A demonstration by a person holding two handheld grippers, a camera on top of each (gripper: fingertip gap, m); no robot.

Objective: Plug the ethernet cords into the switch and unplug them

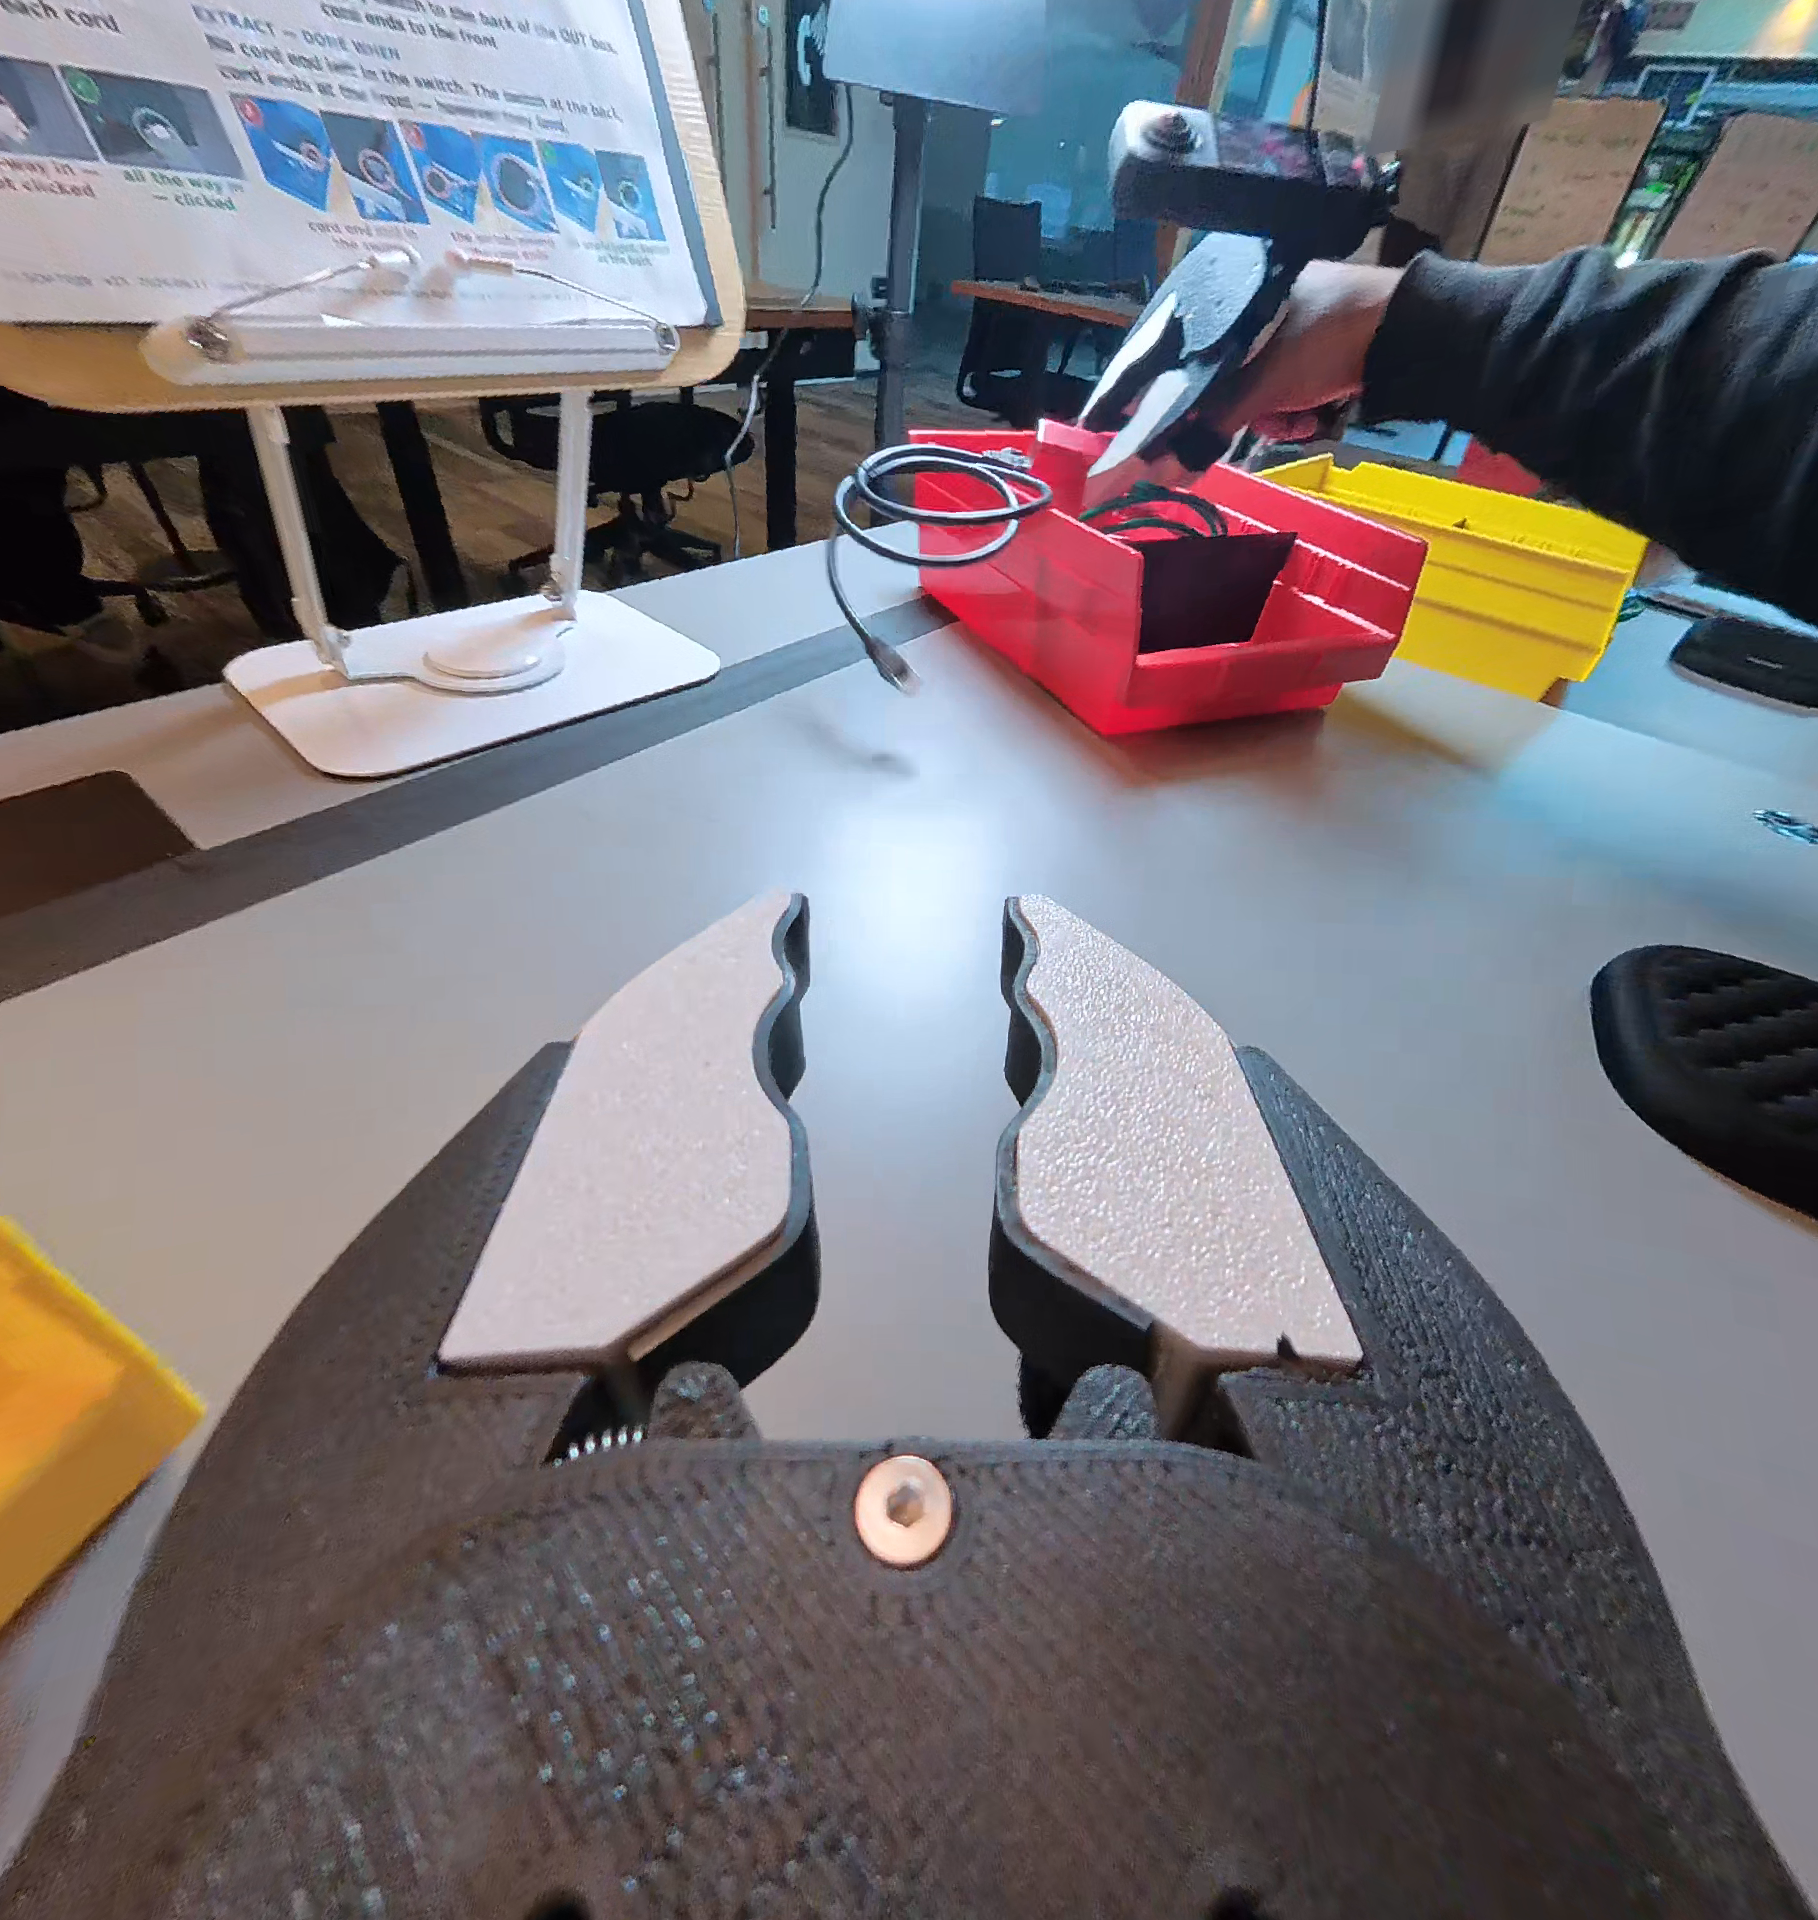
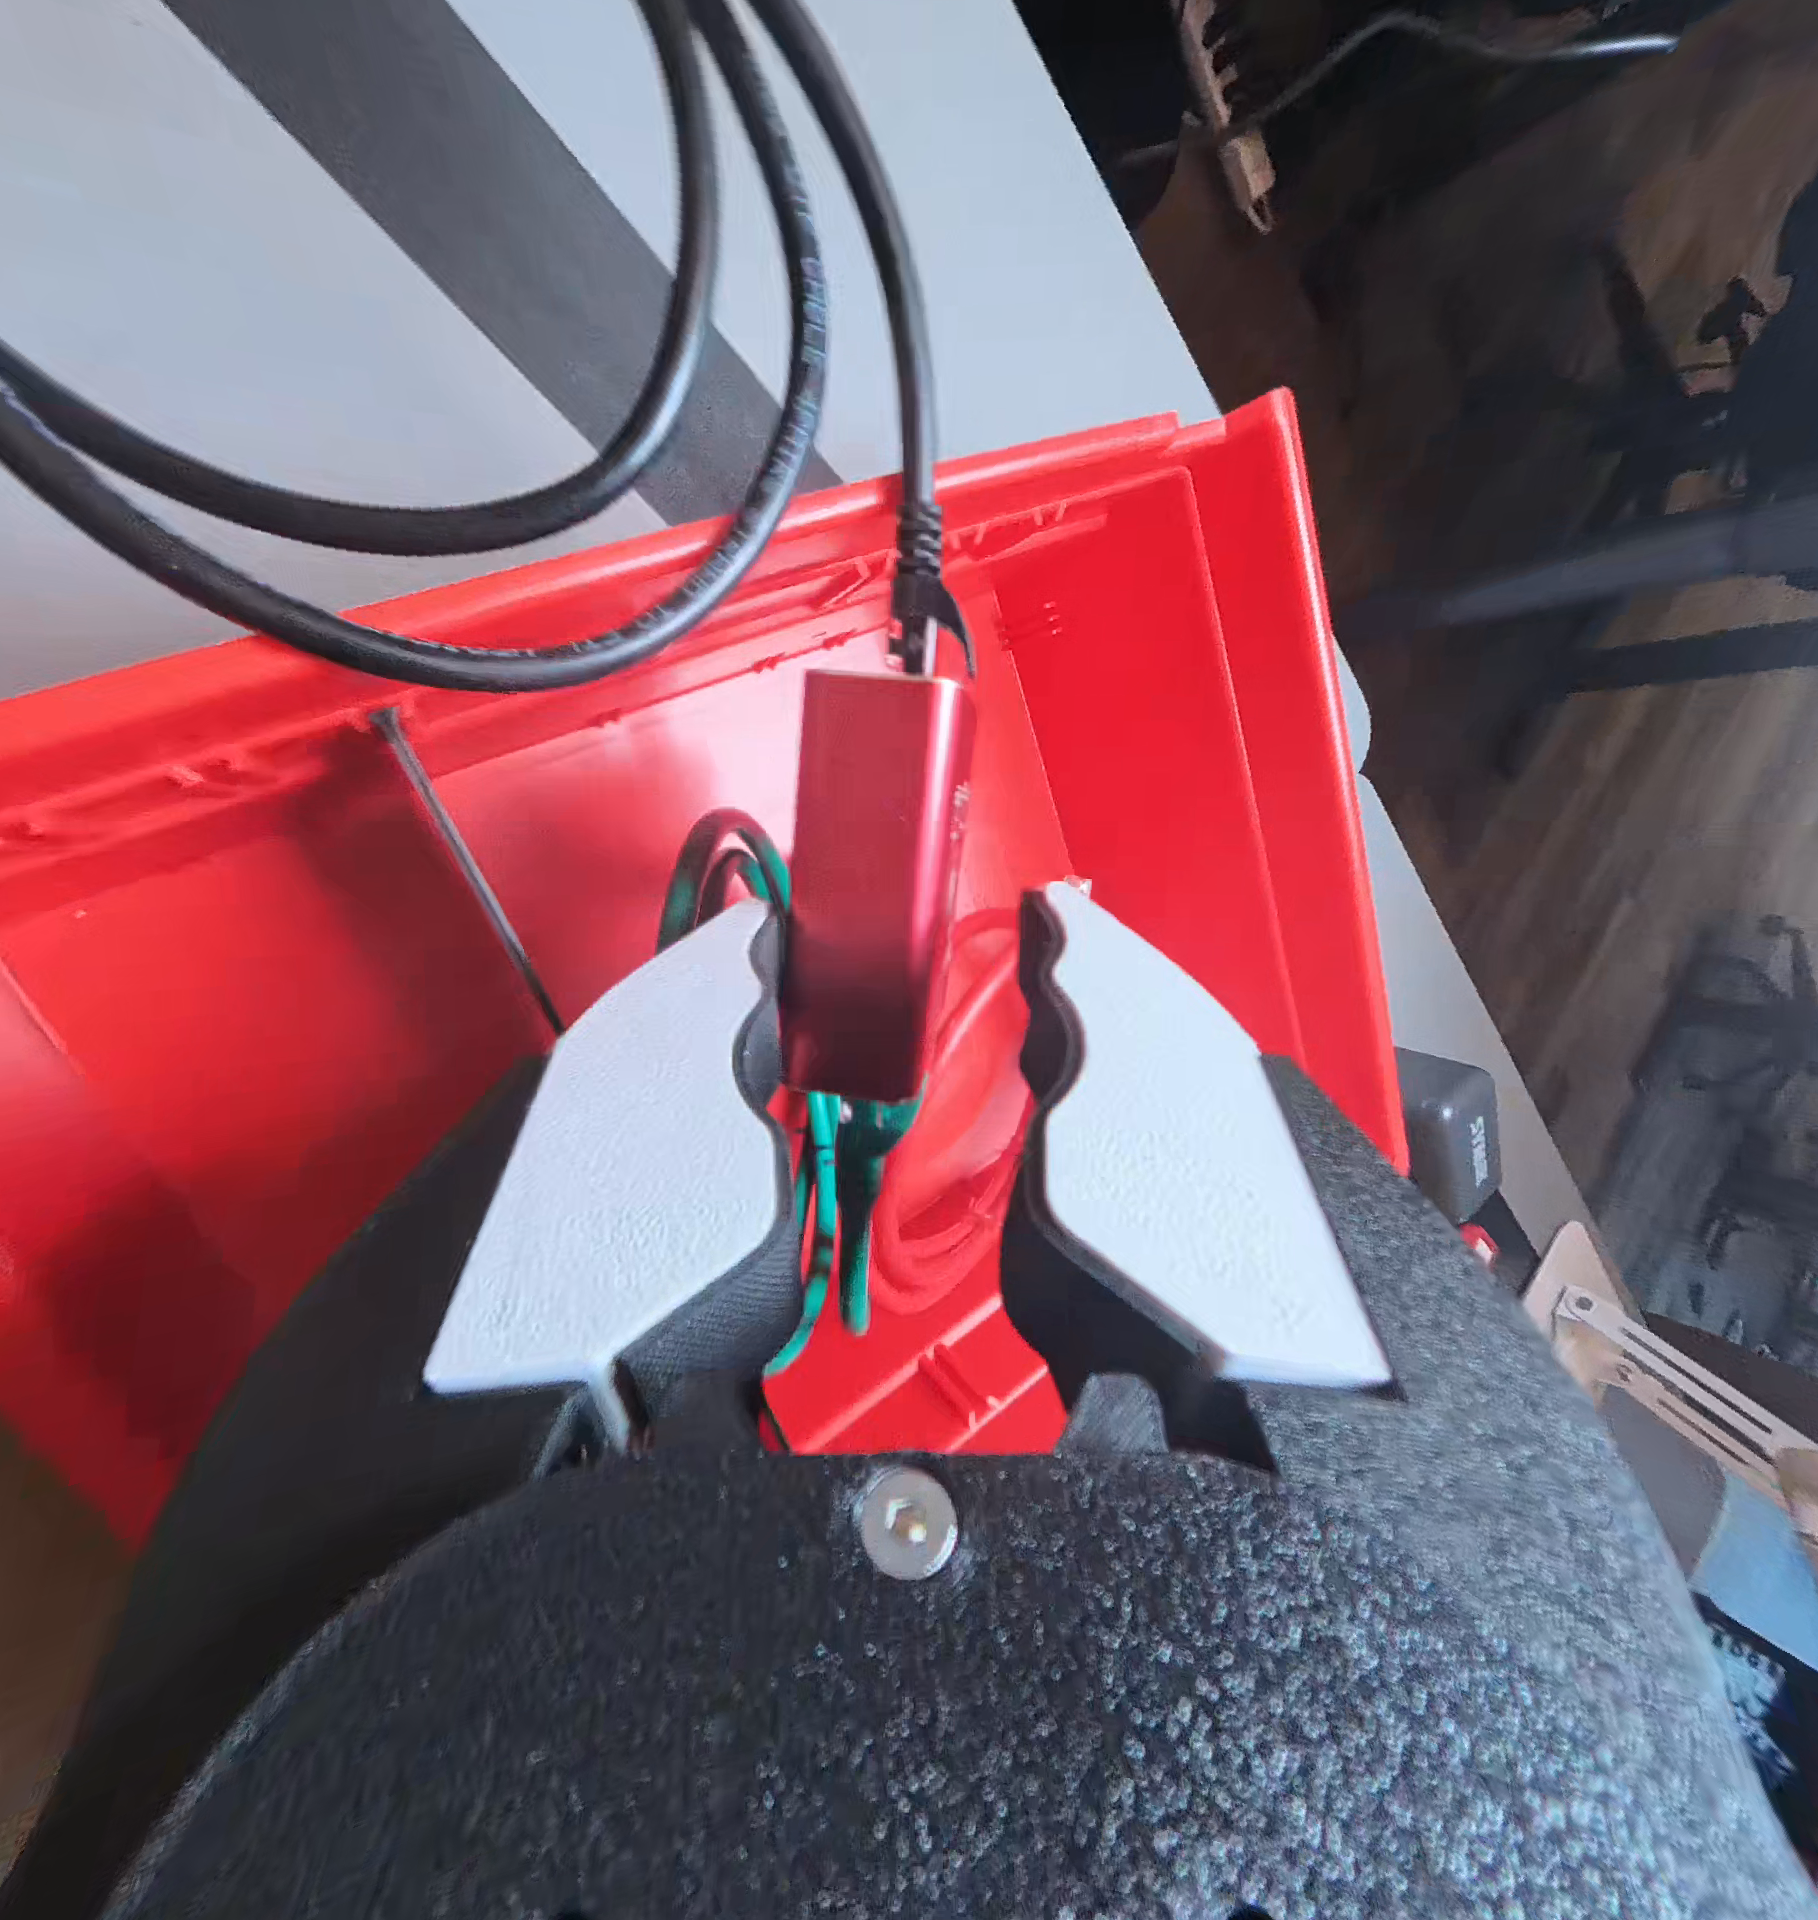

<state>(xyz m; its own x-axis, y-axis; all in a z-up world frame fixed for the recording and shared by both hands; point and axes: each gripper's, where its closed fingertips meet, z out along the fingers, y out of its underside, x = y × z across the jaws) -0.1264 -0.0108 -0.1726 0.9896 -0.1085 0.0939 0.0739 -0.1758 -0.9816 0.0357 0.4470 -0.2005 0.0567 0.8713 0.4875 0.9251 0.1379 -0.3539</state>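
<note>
Right gripper (image 2: 900, 997) over red bin (image 2: 209, 935), fingers parted, switch (image 2: 869, 894) loose between them, black cord (image 2: 920, 561) plugged at its far end, frame centre. Left gripper (image 1: 905, 997) open, empty, above table (image 1: 1092, 852). Judgement: unplug step; next needs firm clamp on switch, left pulling cord.

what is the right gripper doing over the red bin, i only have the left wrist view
Observer: The red switch sits between the right gripper's fingers.
Operator: is it clamped
Observer: No, it leans on one finger, with a clear gap to the other.
Operator: any cords in it
Observer: The black cord's plug enters its far end.
Operator: near end
Observer: A green cord hangs just below it; its plug is hidden.
</note>
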